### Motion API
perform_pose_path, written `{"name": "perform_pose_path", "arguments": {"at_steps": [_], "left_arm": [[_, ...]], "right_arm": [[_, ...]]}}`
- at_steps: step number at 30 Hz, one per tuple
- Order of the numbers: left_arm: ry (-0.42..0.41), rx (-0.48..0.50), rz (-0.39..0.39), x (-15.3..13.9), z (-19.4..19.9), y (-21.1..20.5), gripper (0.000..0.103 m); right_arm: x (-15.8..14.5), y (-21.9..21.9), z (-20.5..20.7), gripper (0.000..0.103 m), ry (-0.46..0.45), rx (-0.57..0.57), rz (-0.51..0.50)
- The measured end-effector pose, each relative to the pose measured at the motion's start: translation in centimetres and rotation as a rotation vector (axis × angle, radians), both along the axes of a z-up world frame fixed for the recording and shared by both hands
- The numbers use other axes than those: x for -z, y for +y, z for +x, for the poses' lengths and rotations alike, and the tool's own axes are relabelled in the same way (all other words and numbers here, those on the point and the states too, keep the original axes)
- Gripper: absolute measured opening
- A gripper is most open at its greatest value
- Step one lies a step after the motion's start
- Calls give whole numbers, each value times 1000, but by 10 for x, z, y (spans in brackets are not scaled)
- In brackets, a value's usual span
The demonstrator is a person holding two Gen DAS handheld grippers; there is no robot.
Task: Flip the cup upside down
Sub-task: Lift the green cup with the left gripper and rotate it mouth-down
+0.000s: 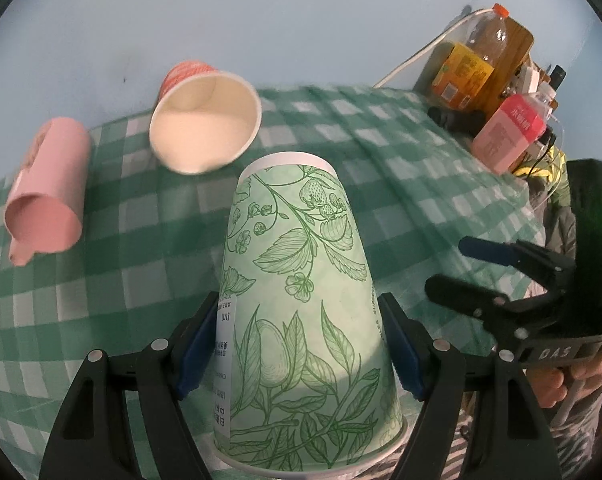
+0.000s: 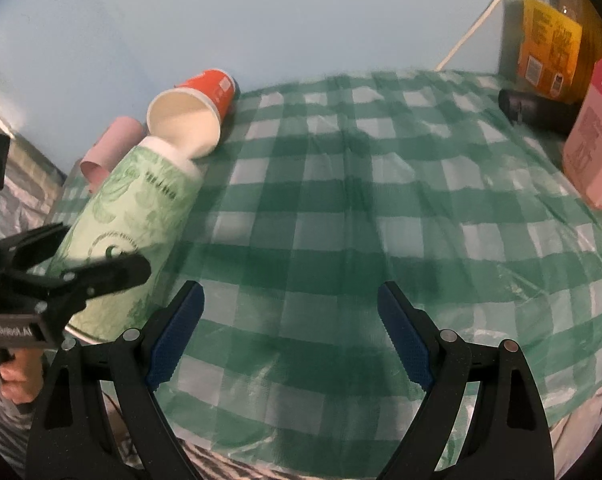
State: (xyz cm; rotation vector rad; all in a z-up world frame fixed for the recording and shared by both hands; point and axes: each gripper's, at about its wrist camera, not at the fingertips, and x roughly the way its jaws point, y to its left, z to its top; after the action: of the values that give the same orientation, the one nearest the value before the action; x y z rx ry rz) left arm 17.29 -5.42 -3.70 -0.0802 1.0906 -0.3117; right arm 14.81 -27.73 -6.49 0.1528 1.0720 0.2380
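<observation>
1. Gripped between the blue pads (image 1: 195,350) of the left gripper (image 1: 301,344), the green cup (image 1: 301,320) is held base away from the camera, rim nearest, above the checked tablecloth (image 1: 381,168), presumably for inverting.
2. Nothing is held by the right gripper (image 2: 291,332), its fingers spread wide.
3. An orange cup (image 1: 205,120) and a pink cup (image 1: 47,184) are left lying on their sides behind.

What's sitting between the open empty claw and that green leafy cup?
Only bare checked tablecloth, seen in the right wrist view, separates the right gripper from the green cup; the left gripper clamps it.
</observation>
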Motion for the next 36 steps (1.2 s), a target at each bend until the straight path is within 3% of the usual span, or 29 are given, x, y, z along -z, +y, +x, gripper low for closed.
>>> {"name": "perform_pose_path", "arguments": {"at_steps": [9, 18, 25, 29, 36], "left_arm": [[21, -38, 3, 7, 3, 3, 78], [-33, -65, 7, -27, -3, 17, 82], [-108, -145, 73, -55, -3, 53, 88], [-104, -193, 112, -54, 0, 74, 88], [-94, -254, 181, -35, -1, 94, 88]], "right_arm": [[1, 7, -3, 88, 11, -8, -5], [-10, 15, 0, 88, 21, -7, 18], [-36, 44, 12, 88, 41, 0, 37], [-44, 67, 24, 88, 75, -2, 44], [-26, 107, 43, 88, 166, 3, 38]]}}
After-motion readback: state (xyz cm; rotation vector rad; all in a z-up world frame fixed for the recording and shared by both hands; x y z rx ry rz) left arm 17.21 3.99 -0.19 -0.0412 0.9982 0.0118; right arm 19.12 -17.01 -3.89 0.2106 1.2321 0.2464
